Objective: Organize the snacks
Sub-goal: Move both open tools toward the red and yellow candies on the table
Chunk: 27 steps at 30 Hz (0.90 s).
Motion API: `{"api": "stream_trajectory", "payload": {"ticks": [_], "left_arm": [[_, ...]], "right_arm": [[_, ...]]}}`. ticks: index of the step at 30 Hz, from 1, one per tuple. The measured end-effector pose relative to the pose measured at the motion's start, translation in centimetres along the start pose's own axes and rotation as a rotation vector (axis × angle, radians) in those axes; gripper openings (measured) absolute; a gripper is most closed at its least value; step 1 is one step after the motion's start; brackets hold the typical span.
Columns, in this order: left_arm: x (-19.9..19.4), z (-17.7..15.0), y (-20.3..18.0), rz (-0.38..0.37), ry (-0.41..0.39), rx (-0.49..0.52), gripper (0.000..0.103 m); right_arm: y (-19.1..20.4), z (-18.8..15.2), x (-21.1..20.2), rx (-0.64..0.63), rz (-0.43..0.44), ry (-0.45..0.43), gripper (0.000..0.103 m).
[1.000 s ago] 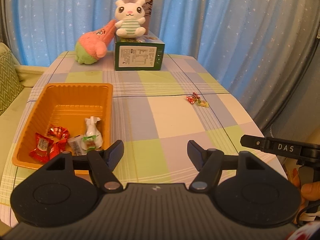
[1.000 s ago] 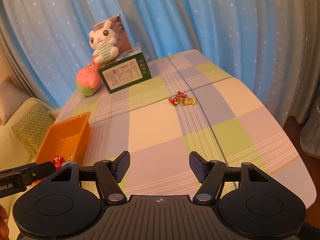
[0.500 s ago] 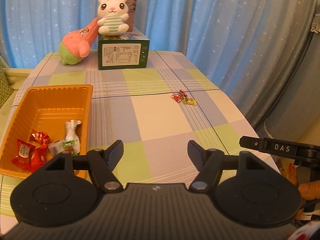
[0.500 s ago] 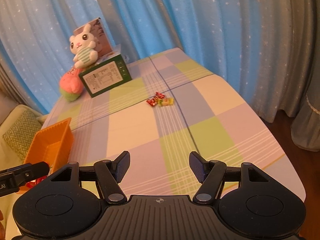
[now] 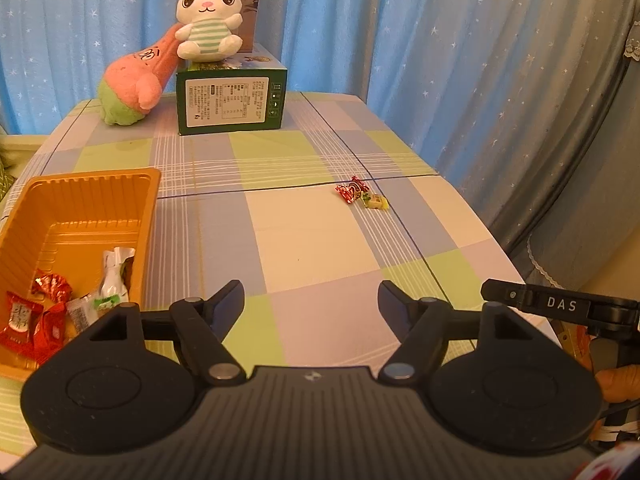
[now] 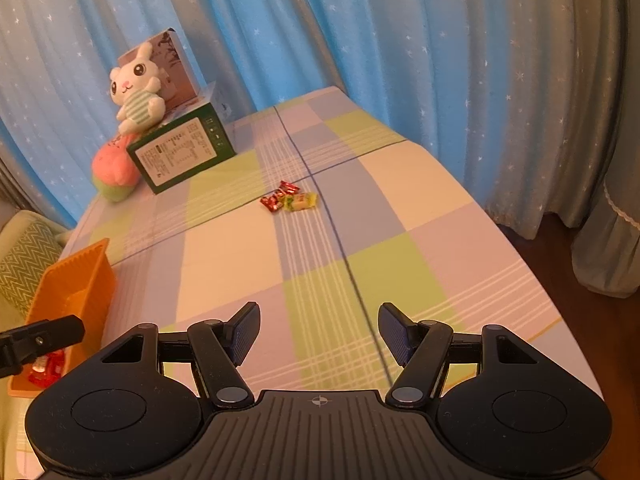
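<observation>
An orange tray sits at the left edge of the tabletop, which wears a checked cloth in green, lilac and cream. Inside the tray, at its near end, lie several wrapped snacks: red packets bunched in the near left corner and a white and green wrapper just beside them against the right wall. The far end of the tray is bare.

Toward the far left corner of the tabletop a pink and green plush toy leans against a green box. A white plush rabbit in a striped shirt sits on top of that box, with a taller brown box standing right behind it.

Further right, near the middle of the tabletop and closer to its right edge, two loose snacks lie touching each other: a red candy on the left and a yellow candy on the right. They are well apart from the tray.

The left gripper hangs over the near edge of the tabletop, its jaws opening with nothing between them. The right gripper hangs over the near edge too, further right, jaws apart and empty, pointing toward the two candies. Blue curtains with small stars hang behind the table.
</observation>
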<state>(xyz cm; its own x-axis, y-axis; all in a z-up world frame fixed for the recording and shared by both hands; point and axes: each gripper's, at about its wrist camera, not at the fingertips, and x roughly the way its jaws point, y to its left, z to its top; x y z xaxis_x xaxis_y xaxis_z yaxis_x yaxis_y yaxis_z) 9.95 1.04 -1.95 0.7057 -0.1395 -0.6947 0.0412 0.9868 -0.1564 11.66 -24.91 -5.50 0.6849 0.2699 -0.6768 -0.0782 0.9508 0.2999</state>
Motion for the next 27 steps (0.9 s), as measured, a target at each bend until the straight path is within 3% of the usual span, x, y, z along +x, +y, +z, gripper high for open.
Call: {"api": "stream_trajectory", "payload": {"ticks": [6, 25, 27], "left_arm": [[2.8, 1.3, 0.3, 0.012, 0.010, 0.004, 0.071], [15.6, 6.3, 0.7, 0.005, 0.048, 0.084, 0.071], [16.7, 6.7, 0.9, 0.004, 0.050, 0.090, 0.071]], "right_arm": [[-0.9, 1.6, 2.6, -0.066, -0.011, -0.003, 0.065], [-0.6, 6.0, 17.4, -0.554, 0.053, 0.000, 0.065], [-0.5, 6.3, 18.7, -0.588, 0.067, -0.008, 0.060]]}}
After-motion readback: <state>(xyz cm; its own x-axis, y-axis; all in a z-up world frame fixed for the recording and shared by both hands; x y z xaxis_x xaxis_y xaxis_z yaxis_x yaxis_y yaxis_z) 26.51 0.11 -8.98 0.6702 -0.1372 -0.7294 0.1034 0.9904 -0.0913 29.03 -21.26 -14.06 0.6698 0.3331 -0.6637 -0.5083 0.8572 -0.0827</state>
